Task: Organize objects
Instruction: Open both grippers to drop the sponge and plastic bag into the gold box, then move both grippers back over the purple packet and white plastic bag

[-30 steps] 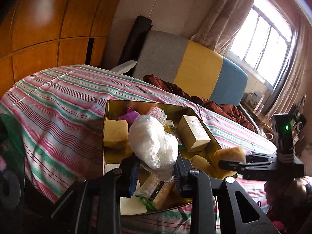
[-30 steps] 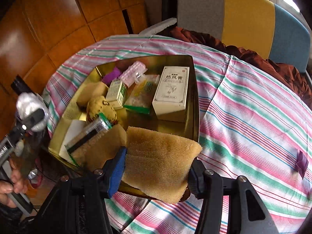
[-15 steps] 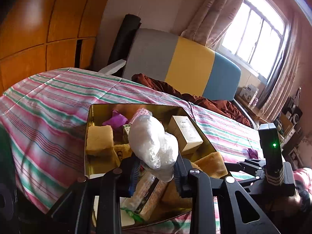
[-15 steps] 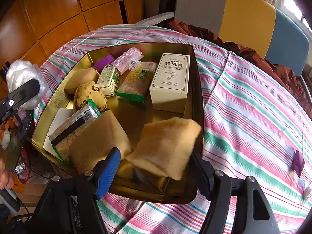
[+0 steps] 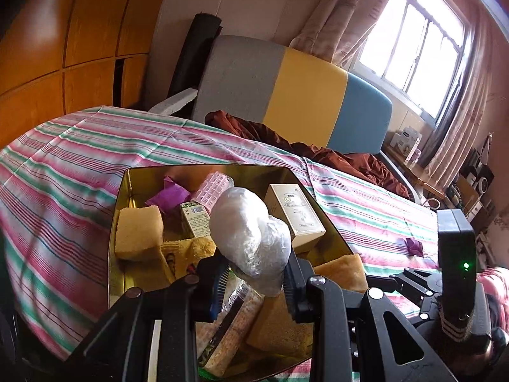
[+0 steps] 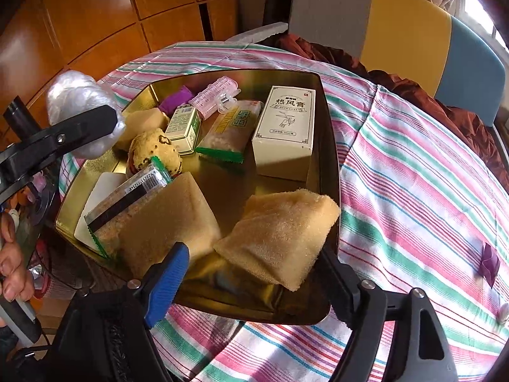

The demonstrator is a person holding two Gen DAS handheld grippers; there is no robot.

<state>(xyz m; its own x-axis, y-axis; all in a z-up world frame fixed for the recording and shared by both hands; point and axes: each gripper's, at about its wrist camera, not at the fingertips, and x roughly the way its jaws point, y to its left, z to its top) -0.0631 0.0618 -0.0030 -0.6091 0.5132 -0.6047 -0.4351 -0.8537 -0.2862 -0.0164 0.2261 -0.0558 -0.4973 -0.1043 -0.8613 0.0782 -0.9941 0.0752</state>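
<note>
Sponge (image 6: 280,232) is the nearest thing to my right claw (image 6: 251,270): the tan block lies tilted between the two fingers, its far corner on the right rim of the gold tray (image 6: 331,165), its near end down in the tray's near corner. The jaws have just been opening and now stand apart; the blue pad is clear of the sponge, while the black finger is at or just beside its edge, and I cannot tell whether they touch. I judge the sponge is released.

My left claw (image 5: 254,281) is clamped together on a crumpled clear plastic bag (image 5: 251,232), which sticks up above the fingertips. Seen from the right wrist, that bag (image 6: 79,108) hangs just outside the tray's left rim, so the left hand is the one carrying something, and the tray lies ahead of and below it.

Beyond the sponge, further from the right claw, lie a second sponge (image 6: 165,222), a barcoded snack packet (image 6: 127,197), a white medicine box (image 6: 286,127), a pink hair roller (image 6: 216,95) and a purple wrapper (image 6: 175,102). The tray sits on a striped bedsheet (image 6: 413,191), not a table. To the right, well apart from the tray, a small purple scrap (image 6: 490,262) remains on the sheet.
</note>
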